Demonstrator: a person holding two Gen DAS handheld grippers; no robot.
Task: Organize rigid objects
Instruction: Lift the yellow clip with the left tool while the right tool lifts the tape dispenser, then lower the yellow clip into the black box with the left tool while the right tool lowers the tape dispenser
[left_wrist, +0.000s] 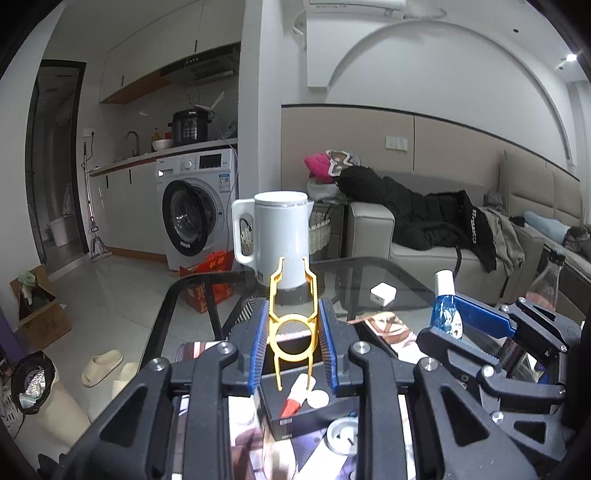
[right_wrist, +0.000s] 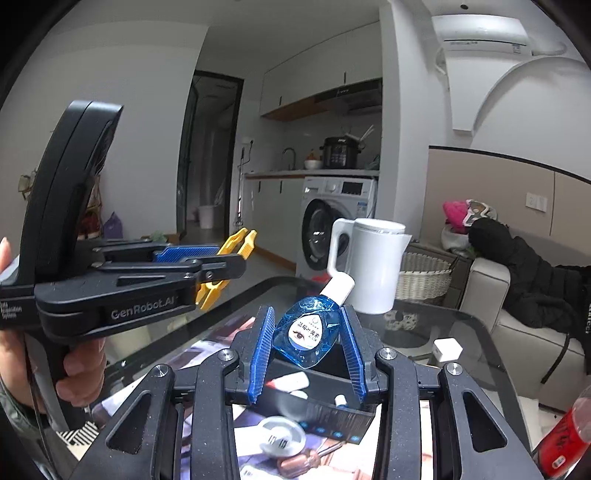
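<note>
My left gripper (left_wrist: 293, 328) is shut on a yellow plastic clip tool (left_wrist: 293, 317) and holds it above a black open box (left_wrist: 310, 413) on the glass table. The left gripper also shows in the right wrist view (right_wrist: 221, 258), with the yellow tool (right_wrist: 236, 243) sticking out of it. My right gripper (right_wrist: 308, 332) is shut on a small blue eye-drop bottle (right_wrist: 308, 332) with a white cap, held above the same black box (right_wrist: 325, 402). The bottle also shows in the left wrist view (left_wrist: 447, 314). The box holds a white tube (left_wrist: 299, 391) and small white items.
A white kettle (left_wrist: 280, 240) stands at the table's far side, with a white charger cube (left_wrist: 382, 294) near it. A round white tin (right_wrist: 280, 435) and a screwdriver (right_wrist: 306, 461) lie near me. A clear bottle with a red label (right_wrist: 565, 435) stands right. A sofa is behind.
</note>
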